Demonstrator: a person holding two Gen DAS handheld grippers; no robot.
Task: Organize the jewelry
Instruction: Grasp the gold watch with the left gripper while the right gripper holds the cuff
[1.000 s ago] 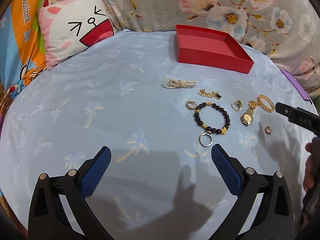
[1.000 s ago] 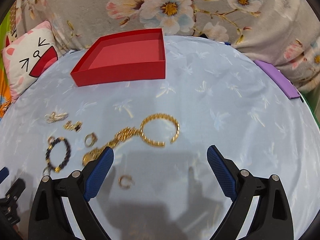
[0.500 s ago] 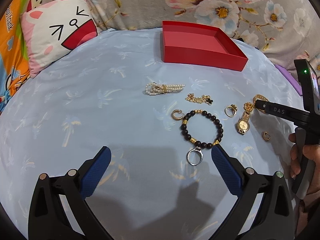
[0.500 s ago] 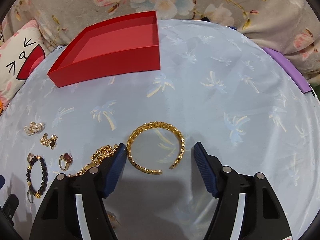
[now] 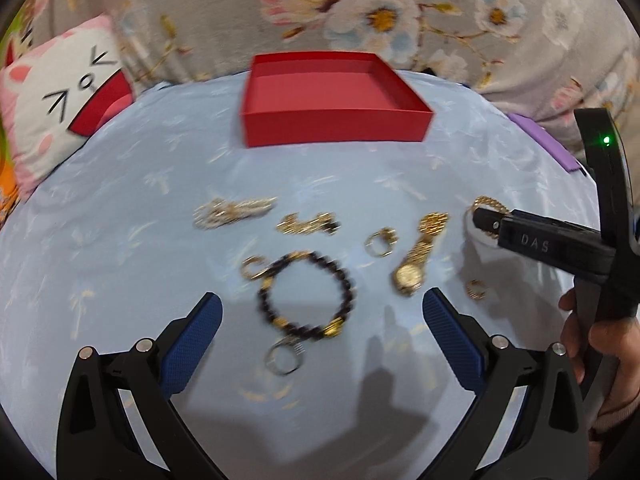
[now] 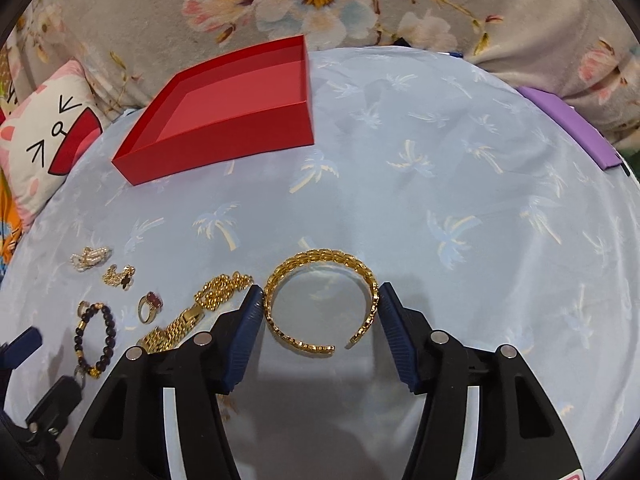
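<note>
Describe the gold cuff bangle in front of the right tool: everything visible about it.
The gold cuff bangle is an open C-shaped band of shiny gold-coloured chain-like links, its gap facing the camera, toward the lower right. It lies flat on the pale blue palm-print cloth, bracketed by the right tool: a blue pad sits at each side, at or near contact, not visibly squeezing it. The gold watch's band lies just left of it; whether they touch is unclear.
</note>
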